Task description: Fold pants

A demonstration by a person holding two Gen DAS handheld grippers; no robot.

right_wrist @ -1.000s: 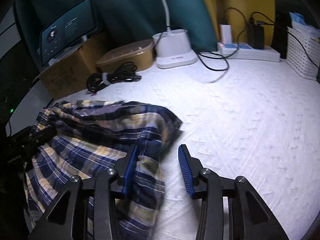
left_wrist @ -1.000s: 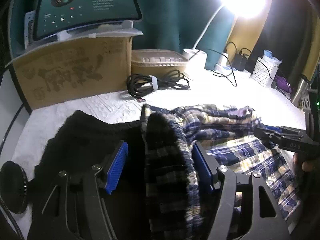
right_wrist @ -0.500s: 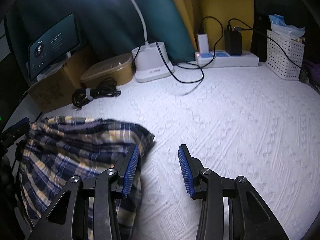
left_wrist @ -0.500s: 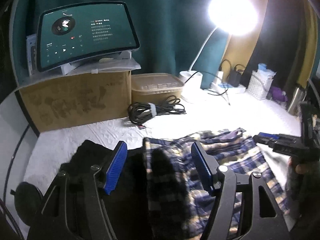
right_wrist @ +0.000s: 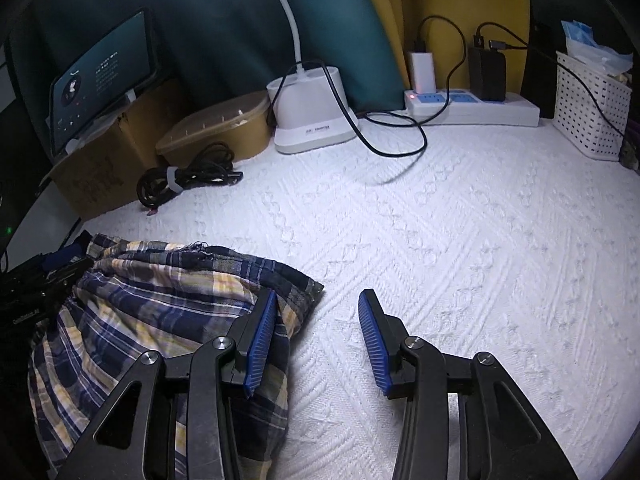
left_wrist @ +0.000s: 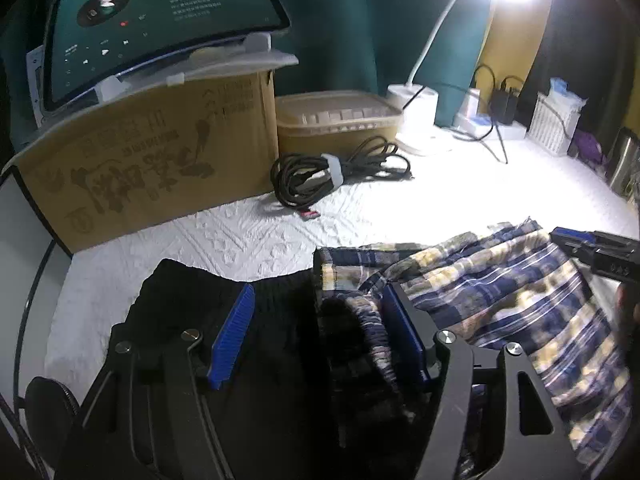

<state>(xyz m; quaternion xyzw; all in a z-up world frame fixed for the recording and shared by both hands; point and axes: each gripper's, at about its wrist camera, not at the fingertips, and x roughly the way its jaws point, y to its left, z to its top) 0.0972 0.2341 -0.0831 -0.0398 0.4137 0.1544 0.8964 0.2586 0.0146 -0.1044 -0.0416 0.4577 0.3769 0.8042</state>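
The blue, yellow and white plaid pants [left_wrist: 500, 292] lie bunched on the white textured cover; they also show in the right wrist view [right_wrist: 160, 304]. My left gripper [left_wrist: 320, 336] is open, its jaws wide apart over the pants' gathered waistband end and a black garment [left_wrist: 192, 304] beside it. My right gripper [right_wrist: 316, 340] is open; its left finger [right_wrist: 260, 344] rests at the pants' right edge, its right finger over bare cover. The right gripper's tip shows at the right of the left wrist view [left_wrist: 592, 250].
A cardboard box [left_wrist: 152, 160] with a tablet [left_wrist: 160, 20] on top stands at the back left. Beside it are a lidded tan container [left_wrist: 336, 124], a coiled black cable [left_wrist: 332, 172], a lamp base [right_wrist: 312, 112], a power strip [right_wrist: 472, 108] and a white basket [right_wrist: 592, 112].
Both grippers dipped back down toward the pants after lifting away half a second ago. The right gripper's left finger is again at the pants' edge. Both stay open.
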